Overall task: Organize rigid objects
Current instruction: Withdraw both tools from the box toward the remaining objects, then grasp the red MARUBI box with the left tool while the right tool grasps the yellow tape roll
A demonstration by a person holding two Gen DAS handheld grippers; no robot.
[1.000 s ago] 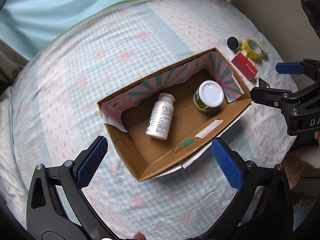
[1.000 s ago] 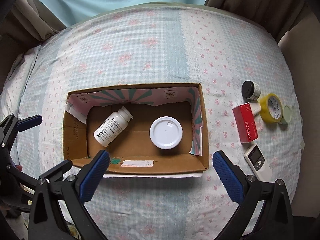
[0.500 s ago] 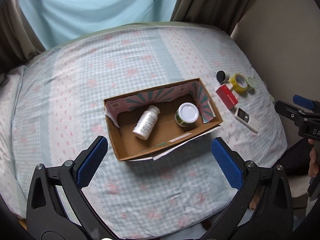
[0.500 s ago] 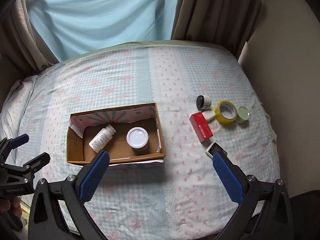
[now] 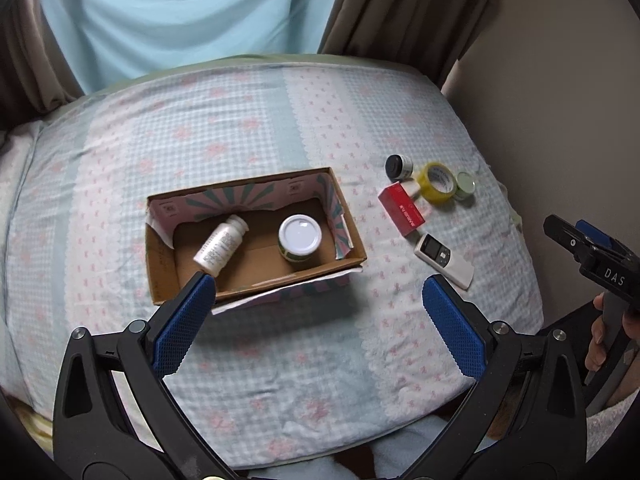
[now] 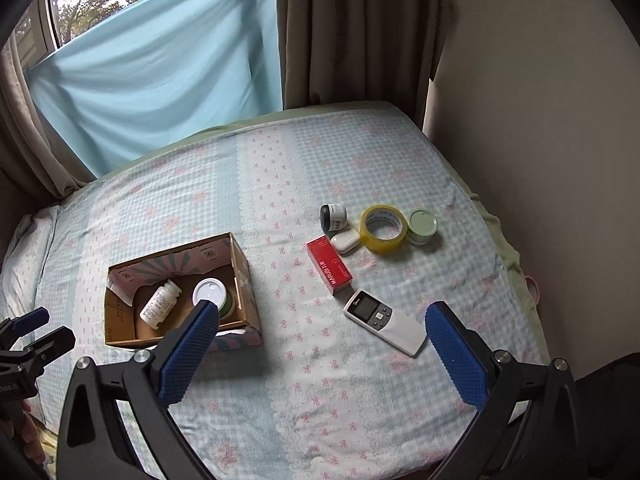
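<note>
An open cardboard box (image 5: 160,272) (image 6: 244,276) sits on the bed. In it lie a white pill bottle (image 5: 220,245) (image 6: 160,305) and a white-lidded jar (image 5: 300,238) (image 6: 210,294). To its right are a red box (image 5: 401,210) (image 6: 329,265), a white remote (image 5: 442,260) (image 6: 384,322), a yellow tape roll (image 5: 437,182) (image 6: 382,229), a black-lidded jar (image 5: 398,167) (image 6: 333,217), a pale green jar (image 5: 465,185) (image 6: 422,226) and a small white case (image 6: 345,239). My left gripper (image 5: 316,320) and right gripper (image 6: 320,352) are both open and empty, high above the bed's near side.
The bed has a light blue checked cover (image 5: 248,128). A wall (image 6: 540,120) runs along its right edge. Curtains and a blue sheet (image 6: 160,80) hang behind it. Each gripper shows at the edge of the other's view.
Both grippers have pulled back and up from the box, so it looks smaller. The right wrist view has swung toward the loose objects. Nothing on the bed has moved.
</note>
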